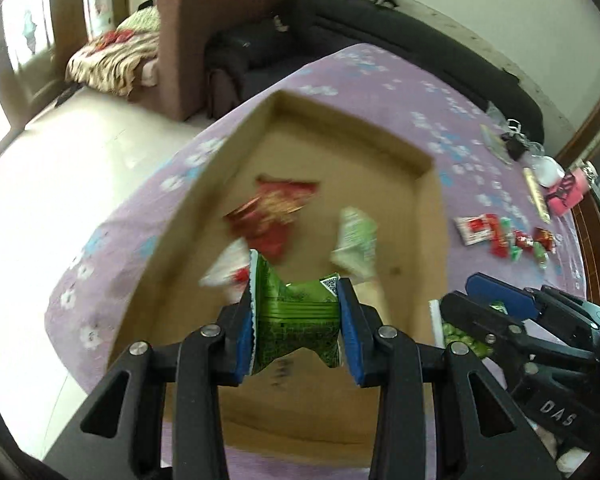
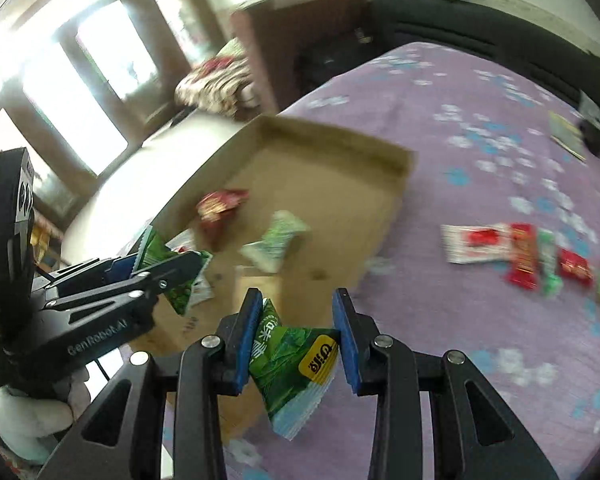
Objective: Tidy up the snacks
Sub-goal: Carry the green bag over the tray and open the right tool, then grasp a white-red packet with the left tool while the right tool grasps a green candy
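Over cardboard tray point(image 1: 220, 168) | left gripper point(image 1: 298, 320) fingers pinching green packet point(image 1: 296, 320) | right gripper point(image 2: 296, 340) fingers pinching green-yellow packet point(image 2: 296, 368)

Snacks in cardboard box point(image 2: 332, 148) motion-blurred, labels unreadable; clutter at table's far edge point(image 1: 516, 140) too small.

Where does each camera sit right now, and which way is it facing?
Left wrist: on the left hand-held gripper, looking down into the cardboard box; its jaws clamp a green snack packet; the right hand-held gripper shows at right.
Right wrist: on the right hand-held gripper, over the purple cloth beside the box, gripping a green packet with a yellow label; the left one shows at left.
Shared: box, loose snacks, sofa.
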`<state>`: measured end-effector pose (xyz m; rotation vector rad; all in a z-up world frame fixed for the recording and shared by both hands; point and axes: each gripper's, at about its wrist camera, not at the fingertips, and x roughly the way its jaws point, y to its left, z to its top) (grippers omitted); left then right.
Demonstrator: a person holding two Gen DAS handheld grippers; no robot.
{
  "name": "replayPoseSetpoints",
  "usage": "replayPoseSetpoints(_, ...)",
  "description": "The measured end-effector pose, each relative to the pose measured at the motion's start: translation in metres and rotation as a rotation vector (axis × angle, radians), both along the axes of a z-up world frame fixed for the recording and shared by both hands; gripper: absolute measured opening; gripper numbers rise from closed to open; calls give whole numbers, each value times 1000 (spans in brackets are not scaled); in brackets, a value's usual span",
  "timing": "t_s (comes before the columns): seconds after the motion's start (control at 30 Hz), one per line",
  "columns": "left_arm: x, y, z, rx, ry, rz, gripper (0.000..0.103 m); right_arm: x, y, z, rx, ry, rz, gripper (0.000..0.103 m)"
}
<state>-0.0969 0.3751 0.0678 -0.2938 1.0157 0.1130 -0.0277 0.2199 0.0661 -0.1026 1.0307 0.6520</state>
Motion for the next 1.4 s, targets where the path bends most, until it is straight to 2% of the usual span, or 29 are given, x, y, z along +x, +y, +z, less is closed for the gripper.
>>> replayPoseSetpoints(0.1,-2,12,-13,-10,30,2,40,2,23,-15,-45,-1,9,35)
replayPoseSetpoints(0.23,-6,15,-13,8,22,-11,41,6,35,-31,-77,9,-1,36)
replayPoseSetpoints(0.37,-5,17,-11,21,30,-16,45,4,38,-34,-91,0,-12,41)
replayPoseSetpoints(0.57,-5,14,7,129,4,-7,59,7,36,-26,-79,-5,-40,43)
replayPoseSetpoints(0.67,-4,9,17,177,-10,-7,62,9,31,-19,-69,-17,-57,43)
replayPoseSetpoints(1.0,8,-23,34,222,-32,-65,66,17,-12,-5,-41,-40,-141,44)
replayPoseSetpoints(1.17,18,-44,36,214,-38,-97,66,23,-53,-6,-38,-23,-217,44)
replayPoseSetpoints(1.3,27,-64,31,175,-41,-129,66,27,-88,-13,-46,3,-282,44)
replayPoseSetpoints(1.4,33,-83,29,184,-52,-153,66,27,-107,-15,-49,15,-313,44)
